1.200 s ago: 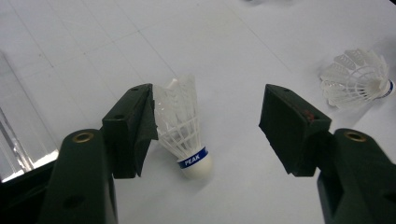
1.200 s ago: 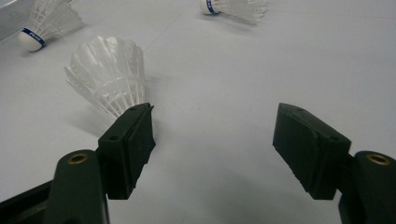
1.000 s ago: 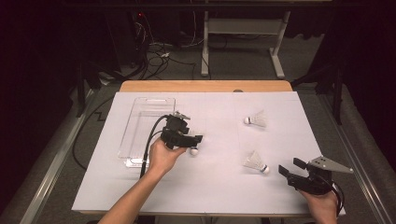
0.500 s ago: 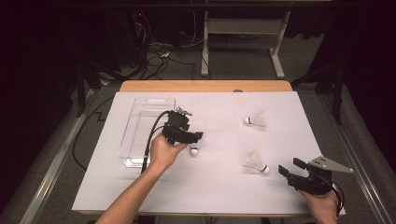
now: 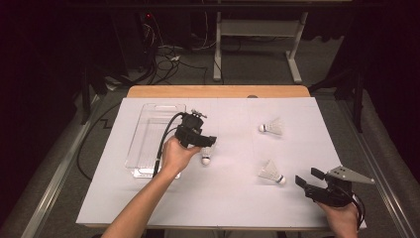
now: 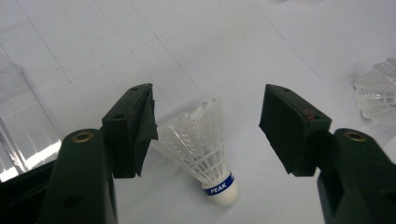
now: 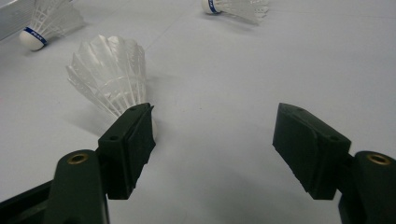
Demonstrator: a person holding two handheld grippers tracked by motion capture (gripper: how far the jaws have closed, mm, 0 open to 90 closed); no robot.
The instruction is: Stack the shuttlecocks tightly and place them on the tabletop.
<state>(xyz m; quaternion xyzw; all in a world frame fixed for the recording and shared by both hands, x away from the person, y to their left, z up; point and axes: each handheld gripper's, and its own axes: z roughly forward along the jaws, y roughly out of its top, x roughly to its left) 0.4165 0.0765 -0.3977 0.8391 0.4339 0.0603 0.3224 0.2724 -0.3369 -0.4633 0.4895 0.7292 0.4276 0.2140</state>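
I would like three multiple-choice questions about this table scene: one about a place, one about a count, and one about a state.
1. Where is the clear tray?
A. on the left part of the table
B. by the right tool
C. on the floor

2. How many shuttlecocks are on the table?
A. one
B. three
C. five

3. How is the left tool at its shuttlecock?
A. shut on it
B. open around it
C. far from it

Answers:
1 A, the high view shows the tray left of the left hand.
2 B, one at the left tool, one far right, one near the right tool.
3 B, gaps show beside both jaws.
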